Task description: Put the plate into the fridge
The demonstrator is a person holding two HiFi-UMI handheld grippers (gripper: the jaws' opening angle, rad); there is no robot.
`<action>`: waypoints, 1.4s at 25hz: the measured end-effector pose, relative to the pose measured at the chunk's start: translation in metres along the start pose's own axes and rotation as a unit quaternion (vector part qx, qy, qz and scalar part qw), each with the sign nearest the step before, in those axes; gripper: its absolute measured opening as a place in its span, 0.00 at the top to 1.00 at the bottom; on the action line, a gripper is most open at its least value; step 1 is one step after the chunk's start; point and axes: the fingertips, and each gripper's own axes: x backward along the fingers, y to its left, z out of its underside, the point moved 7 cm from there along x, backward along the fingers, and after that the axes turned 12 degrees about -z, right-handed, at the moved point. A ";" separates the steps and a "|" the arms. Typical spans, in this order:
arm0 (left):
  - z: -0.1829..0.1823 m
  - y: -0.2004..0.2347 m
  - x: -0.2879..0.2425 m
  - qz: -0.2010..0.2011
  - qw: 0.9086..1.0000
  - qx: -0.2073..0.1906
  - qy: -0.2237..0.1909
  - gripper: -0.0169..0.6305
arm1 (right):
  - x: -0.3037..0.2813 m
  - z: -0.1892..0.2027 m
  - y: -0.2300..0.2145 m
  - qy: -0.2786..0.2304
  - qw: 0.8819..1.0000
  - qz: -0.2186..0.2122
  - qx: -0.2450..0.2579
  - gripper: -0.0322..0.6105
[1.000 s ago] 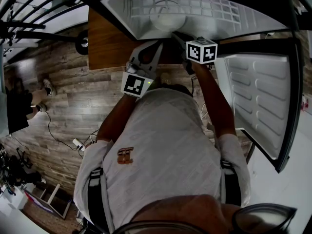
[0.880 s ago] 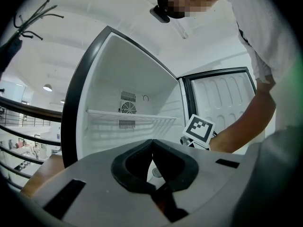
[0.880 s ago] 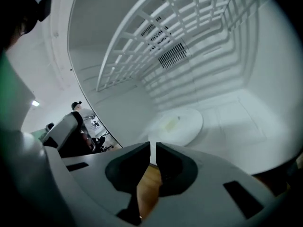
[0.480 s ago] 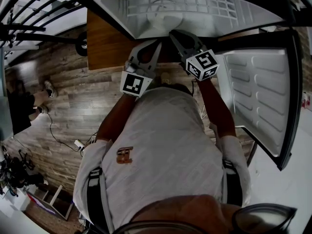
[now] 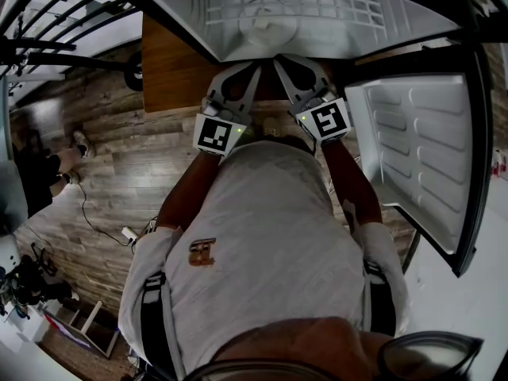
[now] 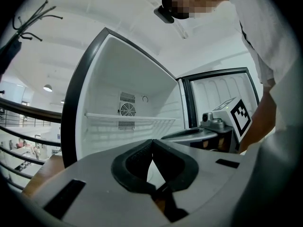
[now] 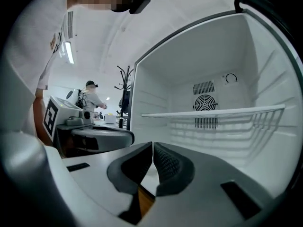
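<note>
**Plate in the fridge, both tools empty**

The white plate (image 5: 270, 28) lies inside the open fridge (image 5: 190, 10), near the front, by the wire shelf (image 5: 317, 6); whether it is on or under the shelf is unclear. The fridge door (image 5: 421, 157) stands open at the right. The left hand-held gripper (image 6: 152, 143) is pressed together on nothing. The right hand-held gripper (image 7: 153, 145) is just closing, tips meeting, nothing between them

The left gripper (image 6: 152, 142) pointed into the open fridge (image 6: 118, 74), its jaws met at the tips with nothing between. A wire shelf (image 6: 137, 117) crossed inside; the right gripper (image 6: 174, 136) sat just beside.
</note>
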 end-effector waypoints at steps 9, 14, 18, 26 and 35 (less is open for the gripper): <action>-0.003 0.000 0.002 -0.005 1.000 0.004 0.000 0.95 | 0.003 -0.013 0.018 -0.029 0.999 0.003 0.028 0.90; -0.004 0.001 0.003 -0.007 1.000 0.004 0.001 0.95 | 0.002 -0.014 0.026 -0.028 0.999 0.009 0.035 0.90; -0.005 0.000 0.003 -0.007 1.000 0.003 -0.002 0.95 | 0.003 -0.014 0.029 -0.030 0.999 0.009 0.035 0.90; -0.005 -0.001 0.003 -0.008 1.000 0.004 0.000 0.95 | 0.005 -0.016 0.029 -0.034 0.999 0.015 0.034 0.90; -0.006 -0.001 0.005 -0.009 1.000 0.001 -0.004 0.95 | 0.006 -0.014 0.030 -0.032 0.999 0.017 0.034 0.90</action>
